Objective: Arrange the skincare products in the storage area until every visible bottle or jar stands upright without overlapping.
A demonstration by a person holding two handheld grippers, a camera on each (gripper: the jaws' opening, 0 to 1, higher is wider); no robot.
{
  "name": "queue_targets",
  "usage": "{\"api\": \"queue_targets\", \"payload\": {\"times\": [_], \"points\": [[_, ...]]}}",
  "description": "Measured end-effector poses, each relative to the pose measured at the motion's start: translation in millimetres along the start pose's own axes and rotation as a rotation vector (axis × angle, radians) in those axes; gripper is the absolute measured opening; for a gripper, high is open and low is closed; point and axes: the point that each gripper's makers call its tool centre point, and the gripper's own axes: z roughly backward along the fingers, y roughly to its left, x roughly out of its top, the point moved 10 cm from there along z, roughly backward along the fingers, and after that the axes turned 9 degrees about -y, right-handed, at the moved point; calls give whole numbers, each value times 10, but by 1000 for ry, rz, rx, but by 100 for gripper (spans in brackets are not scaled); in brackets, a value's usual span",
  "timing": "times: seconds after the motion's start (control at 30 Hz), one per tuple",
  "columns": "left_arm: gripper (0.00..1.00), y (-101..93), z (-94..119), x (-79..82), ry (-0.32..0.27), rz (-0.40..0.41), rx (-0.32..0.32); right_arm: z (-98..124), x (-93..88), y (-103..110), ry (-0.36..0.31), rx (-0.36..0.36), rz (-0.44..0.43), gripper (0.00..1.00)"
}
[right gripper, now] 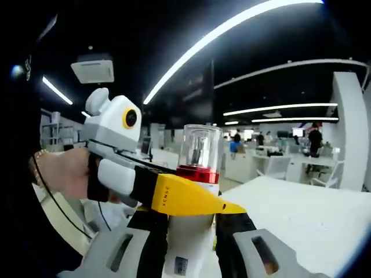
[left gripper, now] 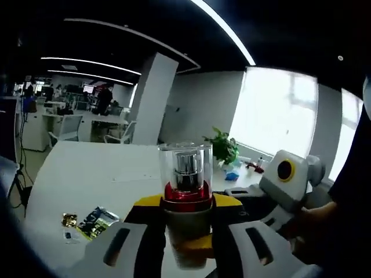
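Dim office, window (left gripper: 272, 113) glare, ceiling strip lights (right gripper: 232, 26), fisheye-warped edges.

**Both grippers raised, jaws closed on one bottle**

Left gripper (left gripper: 186, 243): in the left gripper view its two jaws rise from the bottom edge and press against the lower body of the bottle (left gripper: 186, 200), one on each side. Bottle upright between them.

Right gripper (right gripper: 186, 249): in the right gripper view its jaws likewise clamp the white lower part of the same bottle, held upright.

Seen from the right gripper view, the left gripper's yellow jaw tips lie across the bottle just under its red collar (contact looks firm). A hand (right gripper: 64, 172) grips that tool's body, wrist bent slightly.
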Motion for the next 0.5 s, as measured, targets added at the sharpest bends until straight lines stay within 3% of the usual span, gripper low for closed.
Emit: {"api": "queue_targets", "payload": {"times": [0.27,0.5], "points": [[24,-153,27,220,29,-29,-289,91,173,10,-85,236,-153,30],[24,-293,45,371,43,-61,-513,104,326,98,-112,456,-244,29]]}}
